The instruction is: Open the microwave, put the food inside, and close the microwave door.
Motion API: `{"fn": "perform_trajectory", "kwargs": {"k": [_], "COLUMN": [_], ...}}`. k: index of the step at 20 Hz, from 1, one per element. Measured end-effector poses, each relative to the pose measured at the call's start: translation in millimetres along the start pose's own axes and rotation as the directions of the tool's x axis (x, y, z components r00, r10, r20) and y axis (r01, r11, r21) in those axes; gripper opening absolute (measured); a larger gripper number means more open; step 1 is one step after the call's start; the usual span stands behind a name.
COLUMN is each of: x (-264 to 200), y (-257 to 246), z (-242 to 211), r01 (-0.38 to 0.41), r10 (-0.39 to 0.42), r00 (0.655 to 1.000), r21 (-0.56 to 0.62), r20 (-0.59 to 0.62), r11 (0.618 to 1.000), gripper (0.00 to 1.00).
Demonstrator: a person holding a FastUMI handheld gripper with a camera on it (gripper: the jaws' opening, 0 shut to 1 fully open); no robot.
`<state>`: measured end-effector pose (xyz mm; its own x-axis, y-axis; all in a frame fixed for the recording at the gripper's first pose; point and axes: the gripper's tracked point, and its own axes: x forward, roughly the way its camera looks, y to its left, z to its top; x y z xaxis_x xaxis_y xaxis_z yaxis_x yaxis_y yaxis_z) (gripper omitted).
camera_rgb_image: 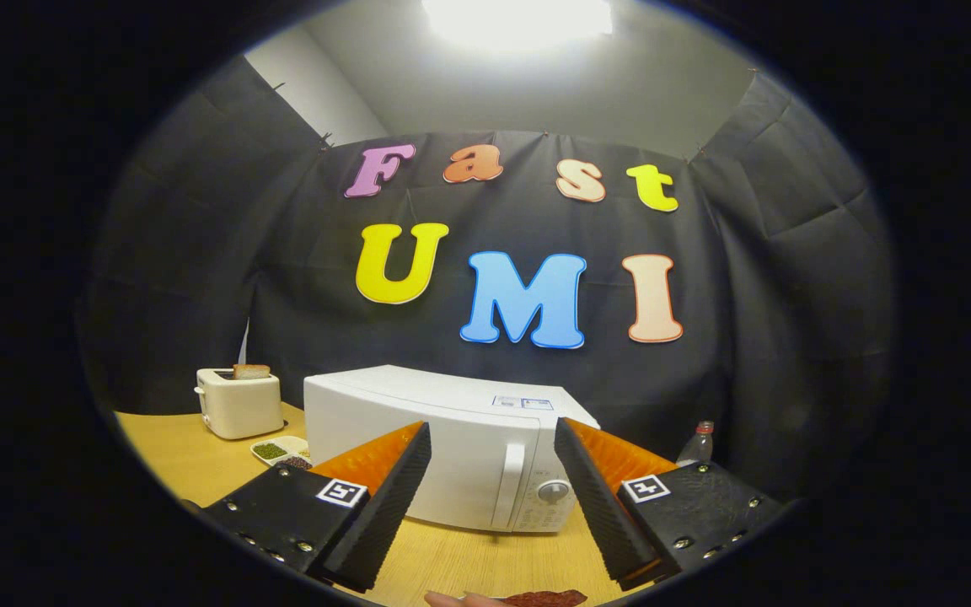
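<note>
A white microwave (452, 438) stands on the wooden table (190, 459), beyond my fingers, with its door shut. Its vertical handle (506, 485) and a round knob (553, 491) sit on the right part of the front. My gripper (492, 434) is open, held above the table in front of the microwave, with nothing between the fingers. Just below and between the fingers, a dark reddish piece of food (549, 598) lies near the table's front edge, partly cut off from sight. A fingertip of a person's hand (452, 599) shows beside it.
A white toaster (239, 403) with a slice of bread in its slot stands left of the microwave. In front of it lies a small divided dish (281, 451) with green and dark beans. A plastic bottle (699, 444) stands right of the microwave.
</note>
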<state>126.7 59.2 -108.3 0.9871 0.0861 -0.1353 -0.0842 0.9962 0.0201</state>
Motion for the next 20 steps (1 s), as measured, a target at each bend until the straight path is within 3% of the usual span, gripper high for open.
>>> {"fn": "perform_trajectory", "kwargs": {"k": [8,20], "x": [63.5,110.1], "y": [-15.7,-19.4], "z": [-50.7,-112.8], "r01": [0.068,0.096], "r10": [-0.053,-0.077], "r00": [0.993,0.98], "r21": [0.14,0.099], "r20": [-0.107,-0.183], "r11": [0.988,0.99], "gripper": [0.95,0.95]}}
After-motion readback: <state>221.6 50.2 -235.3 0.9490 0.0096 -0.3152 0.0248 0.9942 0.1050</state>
